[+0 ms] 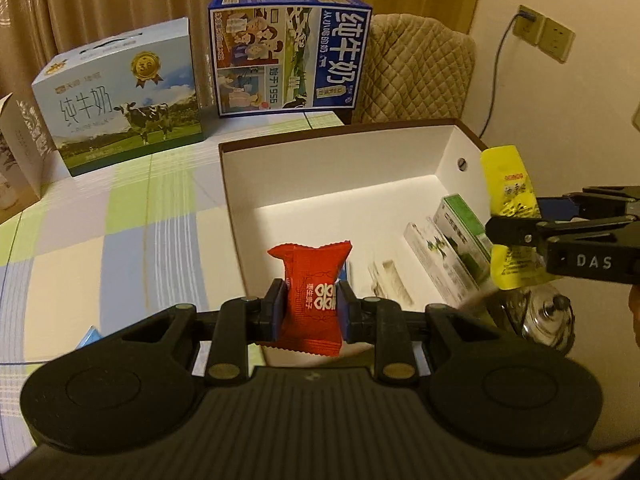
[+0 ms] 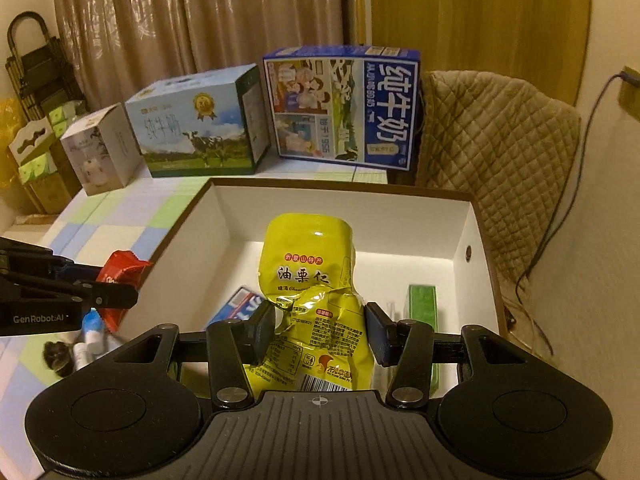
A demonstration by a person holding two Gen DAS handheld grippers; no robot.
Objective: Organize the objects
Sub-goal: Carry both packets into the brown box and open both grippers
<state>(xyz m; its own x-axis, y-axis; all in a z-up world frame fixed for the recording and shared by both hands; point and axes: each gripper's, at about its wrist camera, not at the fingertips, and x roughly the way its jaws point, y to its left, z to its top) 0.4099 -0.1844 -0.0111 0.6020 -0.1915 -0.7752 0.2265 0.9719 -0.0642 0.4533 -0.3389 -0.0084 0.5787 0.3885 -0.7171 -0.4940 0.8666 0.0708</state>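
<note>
Two black two-finger grippers appear, each carrying one packet. The left gripper pinches a small red crinkled plastic snack packet between its blue-padded fingers, pressed flat against the packet's two sides; the packet hangs above the near left rim of the box. The right gripper clamps one larger glossy yellow foil snack pouch, creased at its middle where the pads bear on it, and holds it over the interior of one open, shallow rectangular cardboard box with white inner walls and a brown rim. Inside the box, the far half of the white floor lies bare; along its right wall stand two slim cartons, one green and one pale with a green print, and the right wrist view shows one blue-and-white flat packet near the left wall. The box rests on a tablecloth of green, blue and cream checks, smooth and unoccupied to the left of the box. Three printed cardboard cartons line the far table edge: one light-blue milk case with a cow picture, one dark-blue milk case standing on end, and one small white carton. One chair with a beige quilted cover stands behind the box's far right corner. Beige pleated curtains close the background.
</note>
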